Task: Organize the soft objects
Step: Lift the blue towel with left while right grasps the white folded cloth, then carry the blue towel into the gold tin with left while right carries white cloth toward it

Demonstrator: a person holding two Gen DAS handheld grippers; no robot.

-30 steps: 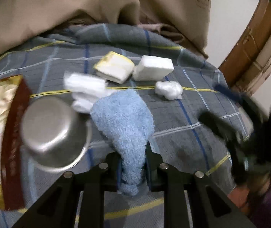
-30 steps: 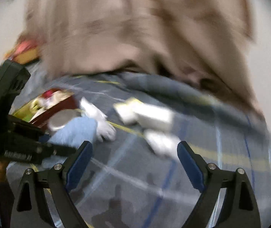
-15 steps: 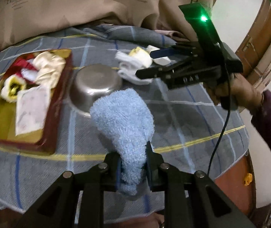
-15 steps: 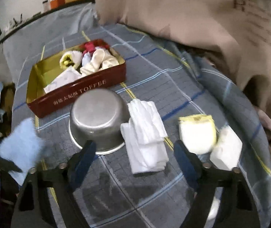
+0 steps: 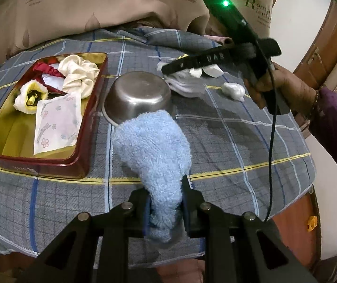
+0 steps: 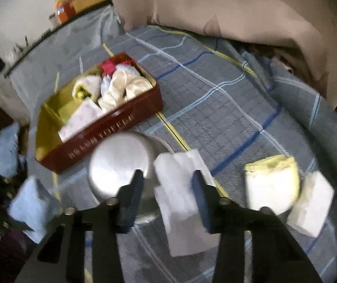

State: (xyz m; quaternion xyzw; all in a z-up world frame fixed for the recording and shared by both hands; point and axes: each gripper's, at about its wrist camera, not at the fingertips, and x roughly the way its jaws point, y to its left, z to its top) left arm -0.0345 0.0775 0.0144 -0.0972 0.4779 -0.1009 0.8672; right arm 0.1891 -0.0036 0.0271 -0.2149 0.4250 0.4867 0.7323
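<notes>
My left gripper (image 5: pixel 164 208) is shut on a fluffy blue cloth (image 5: pixel 154 146) and holds it above the bed, near an upturned steel bowl (image 5: pixel 138 95). A red toffee tin (image 5: pixel 38 158) at the left holds soft items: a cream scrunchie (image 5: pixel 78 75), a red piece, a tissue pack. My right gripper (image 6: pixel 168 197) is over a folded white cloth (image 6: pixel 182 193), its fingers on either side and closing in; the view is blurred. In the left wrist view the right gripper (image 5: pixel 180 67) reaches over the white cloth (image 5: pixel 185 85).
A yellow-edged sponge (image 6: pixel 272 184) and a white foam block (image 6: pixel 310 202) lie right of the white cloth. A small white wad (image 5: pixel 233 90) lies near the person's hand. Beige bedding (image 5: pixel 97 4) is piled behind. The checked bedsheet (image 5: pixel 239 141) drops off at the right.
My left gripper has drawn back with the blue cloth, so the tin now shows whole. My right gripper has come down over the white cloth and its fingers have narrowed around it.
</notes>
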